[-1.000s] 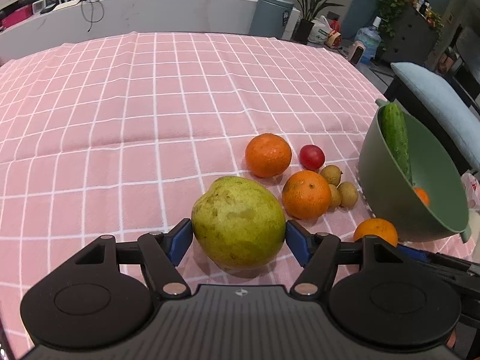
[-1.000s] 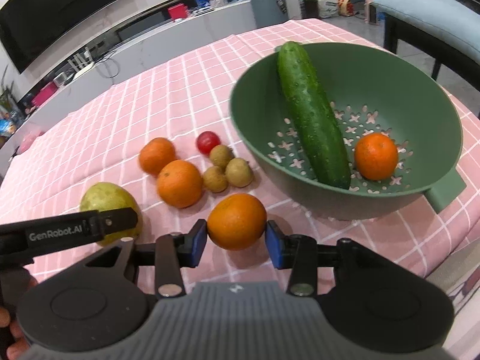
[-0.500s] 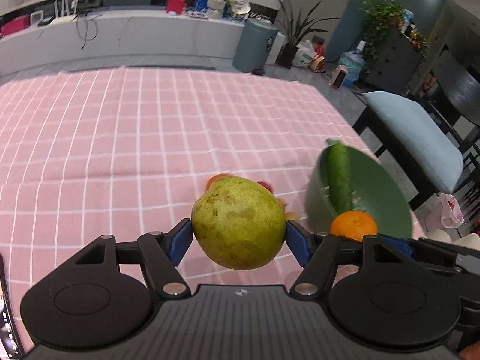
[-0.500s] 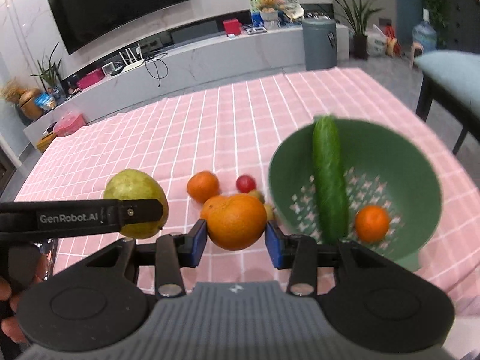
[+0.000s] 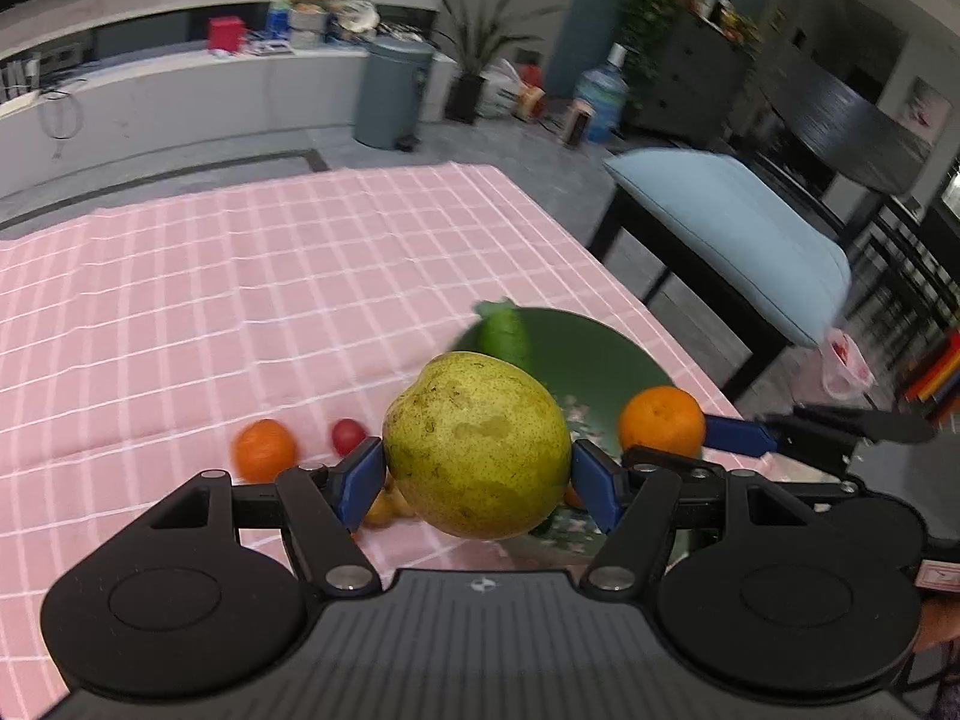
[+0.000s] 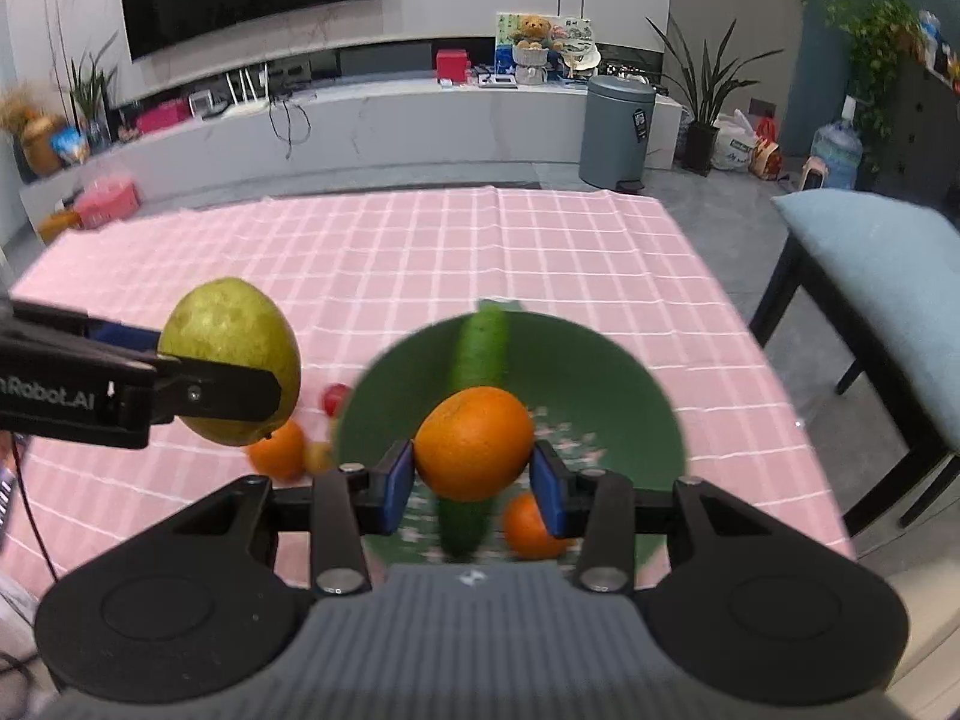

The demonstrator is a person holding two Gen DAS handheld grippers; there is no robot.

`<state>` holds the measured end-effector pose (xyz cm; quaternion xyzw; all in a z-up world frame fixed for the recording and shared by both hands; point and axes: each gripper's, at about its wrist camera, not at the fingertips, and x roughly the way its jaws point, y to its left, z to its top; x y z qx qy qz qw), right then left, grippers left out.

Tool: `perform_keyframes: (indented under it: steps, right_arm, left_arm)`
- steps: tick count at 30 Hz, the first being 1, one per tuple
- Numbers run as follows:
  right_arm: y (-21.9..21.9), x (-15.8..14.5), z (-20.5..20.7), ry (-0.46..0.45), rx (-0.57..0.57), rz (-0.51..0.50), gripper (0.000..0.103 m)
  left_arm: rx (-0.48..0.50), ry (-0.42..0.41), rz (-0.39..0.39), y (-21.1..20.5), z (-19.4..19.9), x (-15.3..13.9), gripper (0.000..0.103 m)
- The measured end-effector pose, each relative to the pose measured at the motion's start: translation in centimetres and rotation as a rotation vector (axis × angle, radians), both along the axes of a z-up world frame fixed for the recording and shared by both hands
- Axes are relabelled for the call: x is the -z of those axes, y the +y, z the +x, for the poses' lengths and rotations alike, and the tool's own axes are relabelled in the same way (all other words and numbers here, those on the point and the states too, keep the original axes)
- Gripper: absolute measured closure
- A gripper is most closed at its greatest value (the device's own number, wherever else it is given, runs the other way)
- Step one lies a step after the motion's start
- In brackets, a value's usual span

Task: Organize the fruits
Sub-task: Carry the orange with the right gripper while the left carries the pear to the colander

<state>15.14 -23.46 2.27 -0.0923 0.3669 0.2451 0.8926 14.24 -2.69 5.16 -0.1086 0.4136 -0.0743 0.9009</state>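
Observation:
My left gripper point(image 5: 477, 474) is shut on a large green pear point(image 5: 477, 444) and holds it high above the pink checked tablecloth point(image 5: 240, 300), by the left rim of the green colander point(image 5: 600, 360). My right gripper point(image 6: 474, 483) is shut on an orange point(image 6: 474, 441) and holds it above the colander point(image 6: 600, 378). In the colander lie a cucumber point(image 6: 480, 342) and a small orange point(image 6: 528, 525). The pear also shows in the right wrist view point(image 6: 231, 348), and the held orange in the left wrist view point(image 5: 660, 420).
On the cloth left of the colander lie an orange point(image 5: 264, 447), a red cherry tomato point(image 5: 348, 435) and small brown fruits point(image 5: 384, 510). A chair with a light blue cushion point(image 6: 870, 276) stands off the table's right edge.
Both grippers have risen from the table with their fruit and moved toward the colander. The pear and the held orange now hang high above the cloth.

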Motion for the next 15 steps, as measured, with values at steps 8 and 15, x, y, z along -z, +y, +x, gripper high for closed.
perform_keyframes:
  steps: [8, 15]
  right_arm:
    - [-1.7, 1.9, 3.3, 0.029, -0.034, -0.119, 0.064]
    - [-1.1, 3.9, 3.9, 0.039, -0.095, -0.215, 0.064]
  left_arm:
    - [0.092, 0.069, 0.050, -3.5, 2.8, 2.1, 0.026]
    - [0.141, 0.128, 0.087, -4.9, 3.9, 4.0, 0.026]
